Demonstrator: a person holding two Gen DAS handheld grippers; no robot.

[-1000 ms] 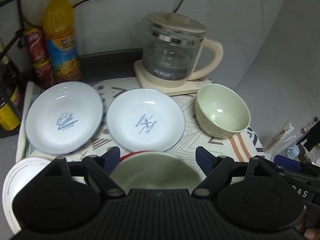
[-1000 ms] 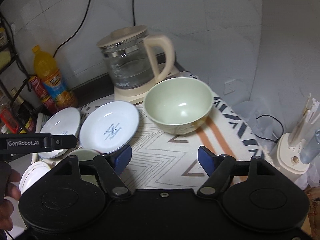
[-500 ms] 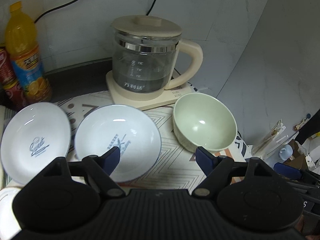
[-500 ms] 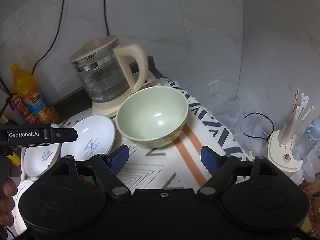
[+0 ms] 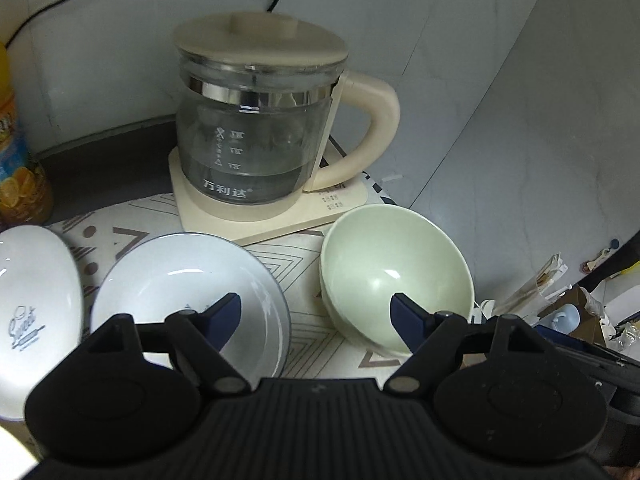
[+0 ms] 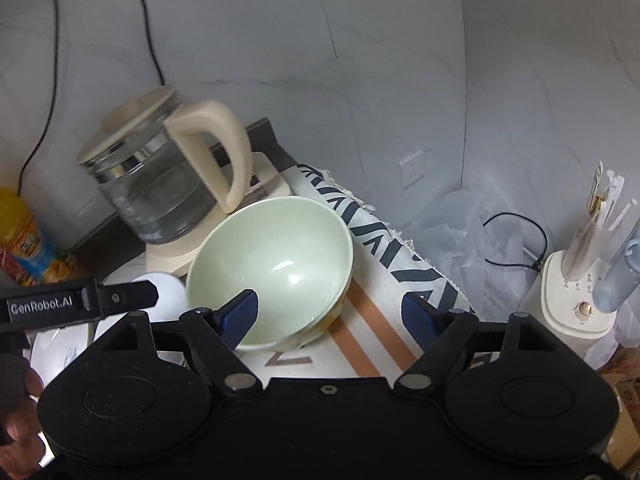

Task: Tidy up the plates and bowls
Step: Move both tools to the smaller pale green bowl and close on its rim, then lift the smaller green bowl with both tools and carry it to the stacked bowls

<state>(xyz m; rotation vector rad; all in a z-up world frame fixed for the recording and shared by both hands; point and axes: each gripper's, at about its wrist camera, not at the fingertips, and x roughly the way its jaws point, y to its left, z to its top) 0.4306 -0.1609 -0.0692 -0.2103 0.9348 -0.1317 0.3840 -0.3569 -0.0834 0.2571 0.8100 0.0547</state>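
A pale green bowl (image 5: 396, 280) stands upright on the patterned cloth, right of a white blue-rimmed plate (image 5: 180, 280). A second white plate (image 5: 32, 304) lies at the far left, partly cut off. My left gripper (image 5: 316, 308) is open and empty, one finger over the blue-rimmed plate, the other over the bowl's near side. In the right wrist view the green bowl (image 6: 276, 256) is close. My right gripper (image 6: 330, 308) is open, its left finger over the bowl's inside and its right finger beyond the rim. No pad touches the bowl.
A glass kettle (image 5: 256, 128) on its cream base stands behind the dishes, against the wall. An orange juice bottle (image 5: 16, 160) is at the far left. Beyond the cloth's right edge (image 6: 400, 248) are a white holder with sticks (image 6: 576, 280) and a cable.
Both grippers moved forward and lower, toward the kettle and the green bowl. The plates slid left in the left view. The right gripper's left finger now hangs over the bowl.
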